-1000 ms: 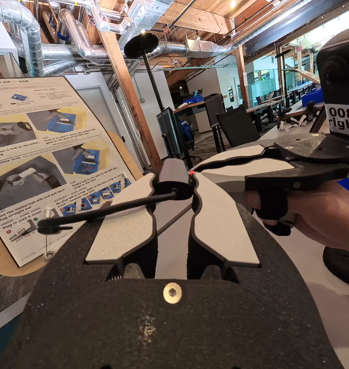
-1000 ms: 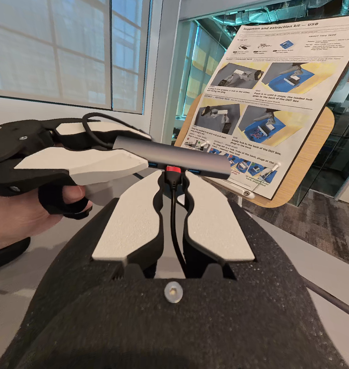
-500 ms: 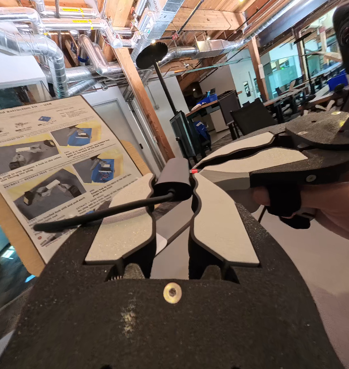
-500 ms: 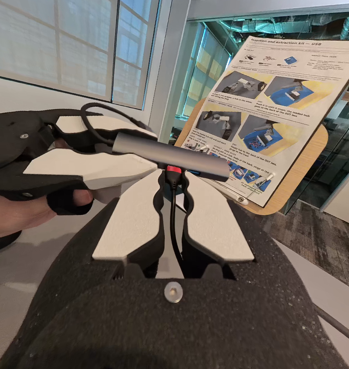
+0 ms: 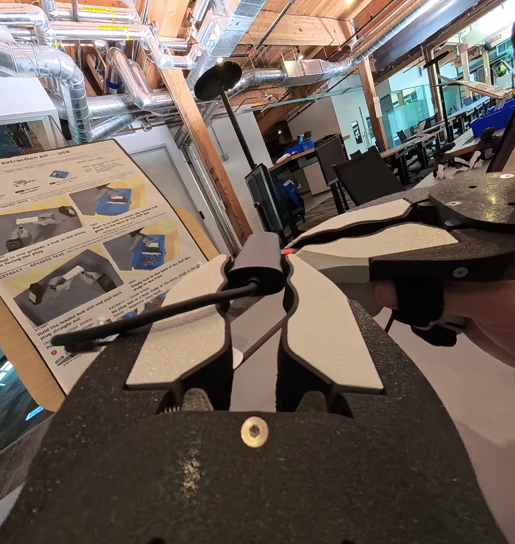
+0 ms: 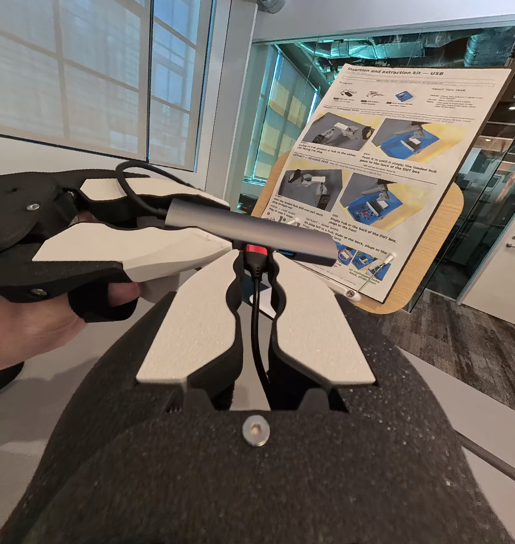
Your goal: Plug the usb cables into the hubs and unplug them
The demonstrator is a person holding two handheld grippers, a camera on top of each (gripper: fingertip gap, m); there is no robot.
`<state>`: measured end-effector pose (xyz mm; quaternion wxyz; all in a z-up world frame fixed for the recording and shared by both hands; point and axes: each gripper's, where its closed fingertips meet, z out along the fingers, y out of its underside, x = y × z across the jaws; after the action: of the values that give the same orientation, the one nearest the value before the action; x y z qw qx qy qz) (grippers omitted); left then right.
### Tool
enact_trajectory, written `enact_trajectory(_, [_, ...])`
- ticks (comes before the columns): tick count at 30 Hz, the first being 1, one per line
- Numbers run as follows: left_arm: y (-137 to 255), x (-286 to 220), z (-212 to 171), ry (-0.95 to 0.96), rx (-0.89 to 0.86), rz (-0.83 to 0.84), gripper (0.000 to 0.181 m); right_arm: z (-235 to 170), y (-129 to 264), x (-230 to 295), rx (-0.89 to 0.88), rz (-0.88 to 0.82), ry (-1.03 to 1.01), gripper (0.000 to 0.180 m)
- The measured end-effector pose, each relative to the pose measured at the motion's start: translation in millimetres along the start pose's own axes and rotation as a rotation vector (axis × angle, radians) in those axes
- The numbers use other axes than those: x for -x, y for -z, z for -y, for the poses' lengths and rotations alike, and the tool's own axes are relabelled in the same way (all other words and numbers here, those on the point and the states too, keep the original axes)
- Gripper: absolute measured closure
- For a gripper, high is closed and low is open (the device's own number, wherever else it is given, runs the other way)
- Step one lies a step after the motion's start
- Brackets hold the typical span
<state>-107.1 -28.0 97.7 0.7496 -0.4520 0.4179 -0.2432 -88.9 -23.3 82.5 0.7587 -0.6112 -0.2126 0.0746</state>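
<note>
Above the grey surface [image 6: 471, 418], the left tongs [image 5: 256, 265] clamp one end of the grey hub [image 6: 250, 228]. Right tongs [image 6: 254, 259] pinch the red-collared USB plug [image 6: 254, 251], seated in the hub's side. An instruction sheet [image 6: 383, 176] stands behind.

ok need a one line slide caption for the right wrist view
Right gripper clamps a red-collared USB plug seated in a grey hub held by the left gripper, instruction sheet behind.
</note>
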Motion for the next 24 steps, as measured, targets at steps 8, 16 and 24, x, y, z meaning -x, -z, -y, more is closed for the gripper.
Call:
enact_trajectory(8, [-1.0, 3.0, 0.1, -0.010, 0.001, -0.007, 0.148, 0.7, -2.9, -0.6, -0.012, -0.029, -0.022, 0.165])
enact_trajectory(16, [-2.1, 7.1, -0.3, -0.018, 0.003, -0.004, 0.148, 1.3, -6.7, -1.0, -0.015, -0.051, -0.044, 0.165])
enact_trajectory(24, [-1.5, 8.9, 2.6, -0.004, 0.002, -0.033, 0.148, 5.4, -6.4, 0.0, -0.032, -0.053, -0.023, 0.165])
